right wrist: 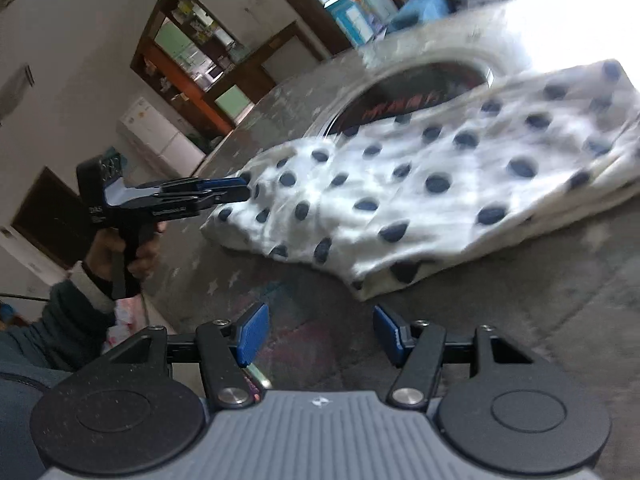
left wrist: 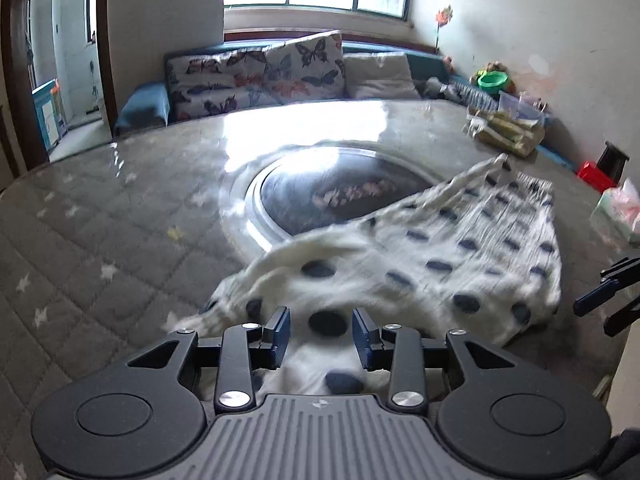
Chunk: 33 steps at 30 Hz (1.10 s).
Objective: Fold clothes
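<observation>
Lying across the near right part of the tabletop (left wrist: 100, 208): white garment with dark blue dots (left wrist: 460, 256), rumpled, blurred in both views, partly covering the dark round inset (left wrist: 332, 188) at the tabletop centre. Folded edge visible along the near side in the right wrist view, layers stacked there.

Left tongs (left wrist: 321, 334): parted to a moderate gap, garment fabric lying between the blue pads (left wrist: 282, 330) and running under the body; contact of pads with cloth cannot be told. From the right wrist view, left tongs (right wrist: 240, 188) tips at the garment's far-left end, appearing nearly closed there; grip not confirmed.

Right tongs (right wrist: 316, 336): wide open, empty, hovering over bare tabletop just short of the garment's near edge (right wrist: 372, 288).
</observation>
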Motion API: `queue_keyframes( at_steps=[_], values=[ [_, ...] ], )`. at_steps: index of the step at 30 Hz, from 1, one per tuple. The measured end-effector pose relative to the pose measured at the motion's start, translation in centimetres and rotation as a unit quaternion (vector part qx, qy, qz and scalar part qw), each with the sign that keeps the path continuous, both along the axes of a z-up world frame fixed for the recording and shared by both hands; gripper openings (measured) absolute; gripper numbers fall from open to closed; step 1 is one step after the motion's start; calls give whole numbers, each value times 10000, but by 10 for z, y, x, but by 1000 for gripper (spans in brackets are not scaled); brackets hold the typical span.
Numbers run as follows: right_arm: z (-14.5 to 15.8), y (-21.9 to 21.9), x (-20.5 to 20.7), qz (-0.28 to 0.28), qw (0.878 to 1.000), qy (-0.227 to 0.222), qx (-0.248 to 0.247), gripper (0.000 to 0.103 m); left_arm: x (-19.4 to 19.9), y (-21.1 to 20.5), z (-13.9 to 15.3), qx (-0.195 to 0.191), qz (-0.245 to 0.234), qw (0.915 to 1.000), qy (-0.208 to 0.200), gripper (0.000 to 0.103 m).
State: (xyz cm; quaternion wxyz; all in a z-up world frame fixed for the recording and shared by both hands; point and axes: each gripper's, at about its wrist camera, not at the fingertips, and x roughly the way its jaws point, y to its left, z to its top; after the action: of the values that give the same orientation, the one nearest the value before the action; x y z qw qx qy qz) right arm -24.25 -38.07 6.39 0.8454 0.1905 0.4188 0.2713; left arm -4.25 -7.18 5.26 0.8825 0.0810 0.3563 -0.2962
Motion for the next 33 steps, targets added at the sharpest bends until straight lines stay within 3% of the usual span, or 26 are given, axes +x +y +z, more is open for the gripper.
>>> queue_keyframes(
  at_steps=[5, 11, 21, 29, 33],
  values=[
    [18, 7, 10, -533, 9903, -854, -959, 59, 9, -26, 0, -232, -40, 9997, 28, 37],
    [8, 29, 50, -670, 9739, -1296, -1739, 59, 22, -46, -16, -293, 153, 9994, 93, 37],
    [-29, 13, 102, -941, 9636, -1131, -2233, 60, 35, -19, -30, -458, 608, 9965, 355, 41],
    [-30, -22, 115, -1669, 9507, -1066, -2387, 61, 35, -12, -25, -564, 672, 9954, 374, 41],
    [-24, -20, 125, -1688, 9509, -1248, -2275, 66, 35, -14, -14, -674, 656, 9952, 256, 41]
  ],
)
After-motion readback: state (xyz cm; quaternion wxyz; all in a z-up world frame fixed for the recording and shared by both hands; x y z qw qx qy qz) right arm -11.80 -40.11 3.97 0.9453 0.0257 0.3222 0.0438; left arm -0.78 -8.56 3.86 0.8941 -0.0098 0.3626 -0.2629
